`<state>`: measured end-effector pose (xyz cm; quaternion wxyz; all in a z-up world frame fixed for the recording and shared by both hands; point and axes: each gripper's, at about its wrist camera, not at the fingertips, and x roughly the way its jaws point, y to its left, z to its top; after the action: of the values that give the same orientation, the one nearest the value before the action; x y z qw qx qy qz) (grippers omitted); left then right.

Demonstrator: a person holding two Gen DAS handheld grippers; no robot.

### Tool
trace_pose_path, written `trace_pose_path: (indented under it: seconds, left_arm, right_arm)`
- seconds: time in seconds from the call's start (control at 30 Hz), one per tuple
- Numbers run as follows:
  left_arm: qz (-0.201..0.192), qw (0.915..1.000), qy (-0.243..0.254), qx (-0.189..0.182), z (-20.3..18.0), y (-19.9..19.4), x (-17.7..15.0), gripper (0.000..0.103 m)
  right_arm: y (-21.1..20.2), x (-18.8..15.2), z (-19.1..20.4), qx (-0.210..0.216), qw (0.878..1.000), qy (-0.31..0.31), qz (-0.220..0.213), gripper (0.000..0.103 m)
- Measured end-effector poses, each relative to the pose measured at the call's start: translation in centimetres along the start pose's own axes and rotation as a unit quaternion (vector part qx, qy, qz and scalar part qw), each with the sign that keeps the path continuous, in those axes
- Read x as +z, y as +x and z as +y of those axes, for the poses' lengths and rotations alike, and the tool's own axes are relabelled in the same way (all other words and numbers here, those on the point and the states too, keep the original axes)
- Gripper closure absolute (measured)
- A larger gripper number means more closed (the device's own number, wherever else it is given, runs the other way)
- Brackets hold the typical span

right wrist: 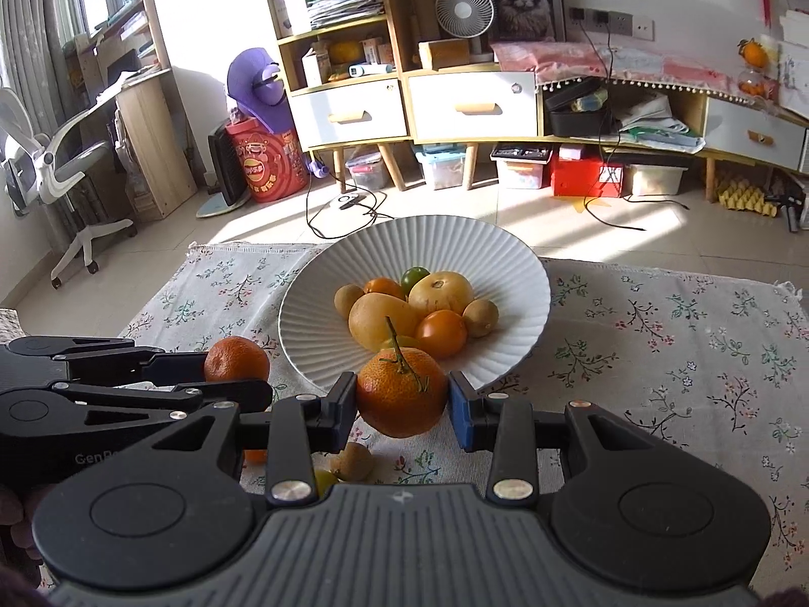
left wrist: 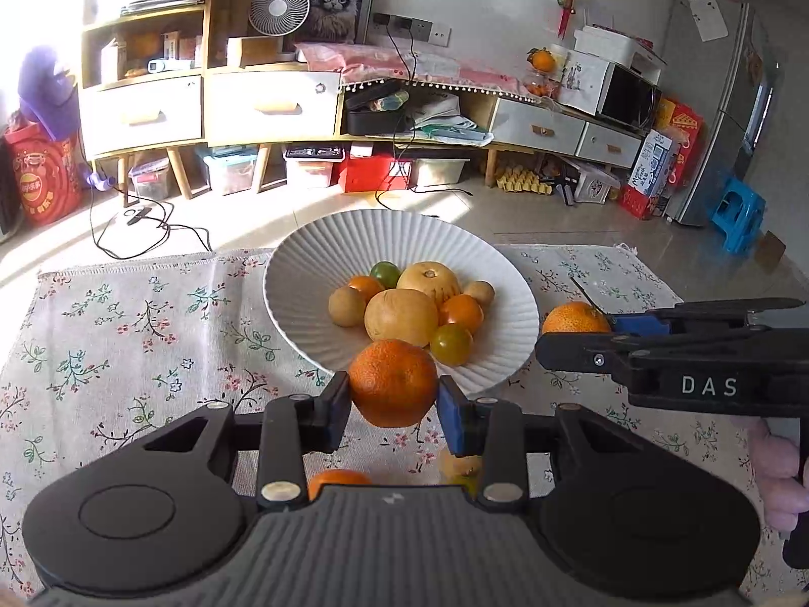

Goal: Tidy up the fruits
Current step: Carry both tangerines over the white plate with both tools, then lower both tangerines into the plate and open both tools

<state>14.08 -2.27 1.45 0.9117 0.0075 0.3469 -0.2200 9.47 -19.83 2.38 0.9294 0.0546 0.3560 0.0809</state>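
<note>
1. Left tongs (left wrist: 394,404) are clamped on a stemless mandarin (left wrist: 392,382), pads pressed against both its sides, held clear above the floral cloth (left wrist: 126,334) covering the desk.
2. Right tongs (right wrist: 399,407) grip a second mandarin with a stem (right wrist: 402,392), also lifted off the cloth.
3. Both fruits hover just at the near rim of the ribbed white bowl (left wrist: 313,248).
4. The bowl already holds yellow, orange and green fruits piled together.
5. A few small fruits (right wrist: 354,461) lie on the cloth beneath the tongs.
</note>
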Motion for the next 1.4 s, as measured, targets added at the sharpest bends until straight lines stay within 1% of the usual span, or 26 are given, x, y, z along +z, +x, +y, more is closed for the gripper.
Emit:
trace_pose_path:
  seconds: [0.2, 0.33, 0.47, 0.53, 0.67, 0.8, 1.0, 1.13, 1.3, 1.4]
  left_arm:
    - [-0.010, 0.9999, -0.010, 0.007, 0.5, 2.3, 2.7, 0.069]
    - [-0.007, 0.9996, -0.026, 0.004, 1.1, 4.3, 3.9, 0.069]
    - [-0.001, 0.9992, -0.039, 0.009, 1.5, 6.1, 4.5, 0.069]
    - [0.001, 0.9991, -0.042, 0.006, 1.6, 6.8, 4.6, 0.069]
    - [0.001, 0.9987, -0.051, 0.001, 1.8, 8.0, 5.1, 0.069]
    - [0.009, 0.9986, -0.050, 0.014, 1.7, 9.1, 5.7, 0.069]
    - [0.021, 0.9973, -0.061, 0.036, 1.9, 9.8, 5.9, 0.068]
    - [0.020, 0.9966, -0.075, 0.028, 2.2, 9.8, 6.1, 0.068]
    - [0.015, 0.9967, -0.075, 0.026, 2.1, 9.5, 6.2, 0.067]
    - [0.007, 0.9972, -0.069, 0.028, 1.8, 9.2, 6.3, 0.061]
  right_arm:
    - [1.7, 1.9, -2.0, 0.005, 1.000, 0.021, -0.008, 0.068]
    - [3.1, 2.8, -2.8, 0.009, 0.999, 0.034, -0.020, 0.068]
    - [4.4, 2.8, -3.3, 0.018, 0.999, 0.039, -0.030, 0.068]
    - [5.2, 2.5, -3.6, 0.013, 0.999, 0.037, -0.029, 0.068]
    - [5.7, 2.3, -4.3, 0.003, 0.999, 0.043, -0.027, 0.068]
    - [5.9, 2.6, -4.8, 0.001, 0.999, 0.046, -0.028, 0.068]
    - [6.7, 2.7, -4.8, -0.007, 0.999, 0.040, -0.028, 0.068]
    - [7.0, 2.7, -4.9, -0.007, 0.999, 0.044, -0.027, 0.068]
    - [7.1, 2.8, -5.0, -0.006, 0.999, 0.043, -0.026, 0.067]
    - [6.9, 2.8, -5.0, -0.005, 0.998, 0.050, -0.030, 0.063]
